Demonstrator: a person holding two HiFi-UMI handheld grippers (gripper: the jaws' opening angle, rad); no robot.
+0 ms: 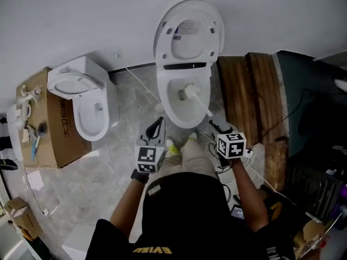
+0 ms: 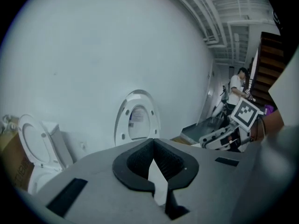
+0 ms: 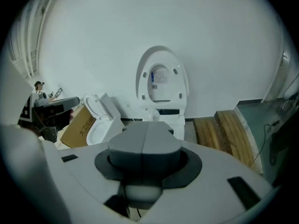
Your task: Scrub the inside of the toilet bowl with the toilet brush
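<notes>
Toilet brush head is down in the toilet bowl, handle slanting near-right to the right gripper, fingers probably clamped on it. Left gripper hovers by the bowl's near rim, fingertips together, empty. Second toilet and cardboard box left, wooden planks right.

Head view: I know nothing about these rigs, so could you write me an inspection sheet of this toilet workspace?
Surface: grey stone-look floor.
Job's things: toilet, lid raised; toilet brush, head down in the bowl.
Clutter: second toilet and cardboard box on the left.
Grippers: right gripper shut on the brush handle; left gripper shut, holding nothing.
Cables: white cable on the floor; thin dark cable at right.
Surroundings: white wall; wooden planks beside the toilet.
</notes>
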